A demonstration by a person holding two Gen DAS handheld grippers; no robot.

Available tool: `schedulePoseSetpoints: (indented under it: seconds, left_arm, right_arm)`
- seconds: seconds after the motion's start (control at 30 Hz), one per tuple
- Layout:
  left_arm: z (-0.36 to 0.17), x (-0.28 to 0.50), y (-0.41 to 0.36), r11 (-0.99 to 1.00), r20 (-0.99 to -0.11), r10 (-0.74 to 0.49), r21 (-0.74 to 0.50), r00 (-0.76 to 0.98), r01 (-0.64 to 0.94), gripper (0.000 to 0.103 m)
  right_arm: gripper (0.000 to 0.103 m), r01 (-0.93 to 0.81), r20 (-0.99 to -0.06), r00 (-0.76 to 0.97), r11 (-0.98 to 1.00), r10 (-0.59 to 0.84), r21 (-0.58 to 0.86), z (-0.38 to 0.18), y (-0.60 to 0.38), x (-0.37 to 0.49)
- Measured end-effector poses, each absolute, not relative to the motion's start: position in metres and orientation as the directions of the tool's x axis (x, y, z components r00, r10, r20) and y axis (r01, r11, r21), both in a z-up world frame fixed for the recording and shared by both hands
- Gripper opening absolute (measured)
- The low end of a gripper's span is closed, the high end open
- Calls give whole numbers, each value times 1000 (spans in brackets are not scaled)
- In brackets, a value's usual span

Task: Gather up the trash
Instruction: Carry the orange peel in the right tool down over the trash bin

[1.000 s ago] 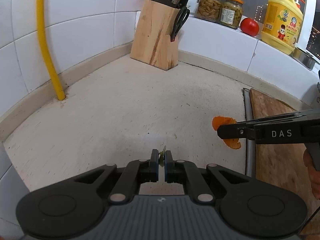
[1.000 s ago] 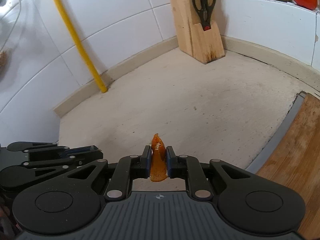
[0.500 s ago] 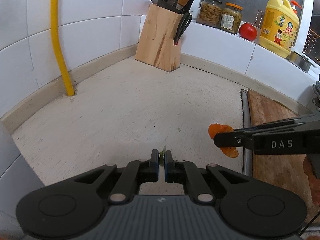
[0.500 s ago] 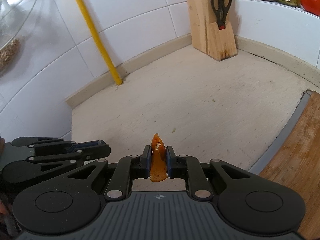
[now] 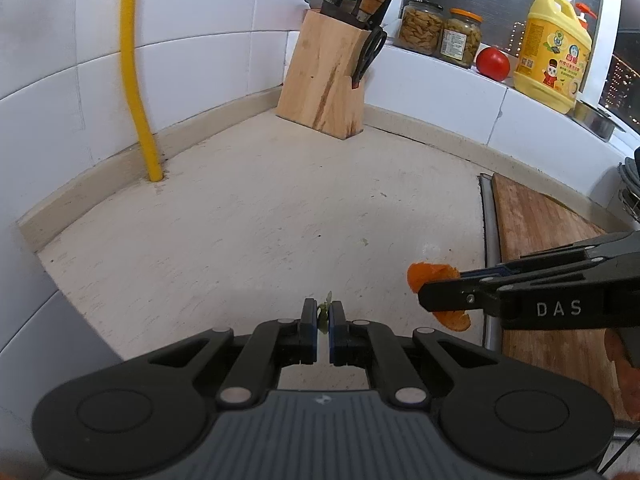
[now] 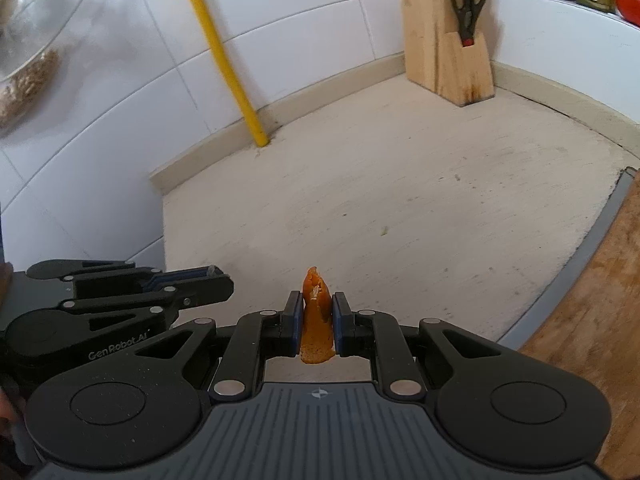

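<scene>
Orange peel (image 6: 316, 320): a curled strip, deep orange, paler and pithy near its pointed upper tip, ragged along the lower edge; it stands on end between the pads, sticking out above and below them. In the left wrist view (image 5: 436, 296) it shows as two orange lobes either side of the black finger.
Right gripper (image 6: 316, 322): clenched on the orange peel, both blue pads pressed against its sides, held over the countertop (image 6: 400, 184).
Green scrap (image 5: 324, 312): a small, thin, pale green shred of leaf or stem, its tip poking up past the fingertips.
Left gripper (image 5: 323, 320): pinched almost fully together on the green scrap, just to the left of the right gripper, the two apart.
Loose fleck (image 5: 364, 242): a tiny greenish bit lying on the countertop ahead of both grippers.
Writing on the grippers: "DAS" in pale letters on the side of the right gripper; "GenRobot.AI" on the side of the left one.
Cutting board (image 5: 560, 236): wooden, to the right of the right gripper.
Knife block (image 5: 324, 84): wooden, far ahead in the corner, with knives and black scissors.
Yellow bottle (image 5: 552, 52): on the ledge ahead right, cartoon label, its writing too small to read.
Jars (image 5: 440, 32): two, labelled, the text unreadable.
</scene>
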State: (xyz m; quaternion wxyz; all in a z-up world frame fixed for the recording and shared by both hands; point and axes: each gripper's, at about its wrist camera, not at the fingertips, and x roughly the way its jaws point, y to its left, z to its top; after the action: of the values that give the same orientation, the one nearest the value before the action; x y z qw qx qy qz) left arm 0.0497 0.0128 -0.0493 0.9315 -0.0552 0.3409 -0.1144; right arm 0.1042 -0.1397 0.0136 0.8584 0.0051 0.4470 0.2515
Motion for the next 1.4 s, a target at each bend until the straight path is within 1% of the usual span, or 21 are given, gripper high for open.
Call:
schedulePoseSetpoints:
  seconds: [0.87, 1.4]
  left_arm:
    - [-56, -7, 109, 981, -620, -141, -195, 772, 23, 3]
    - [-70, -34, 169, 975, -639, -68, -205, 766, -85, 3]
  right_arm:
    - [20, -587, -779, 351, 770, 519, 248, 7, -37, 70]
    - [20, -662, -795, 254, 698, 551, 272, -5, 30, 53]
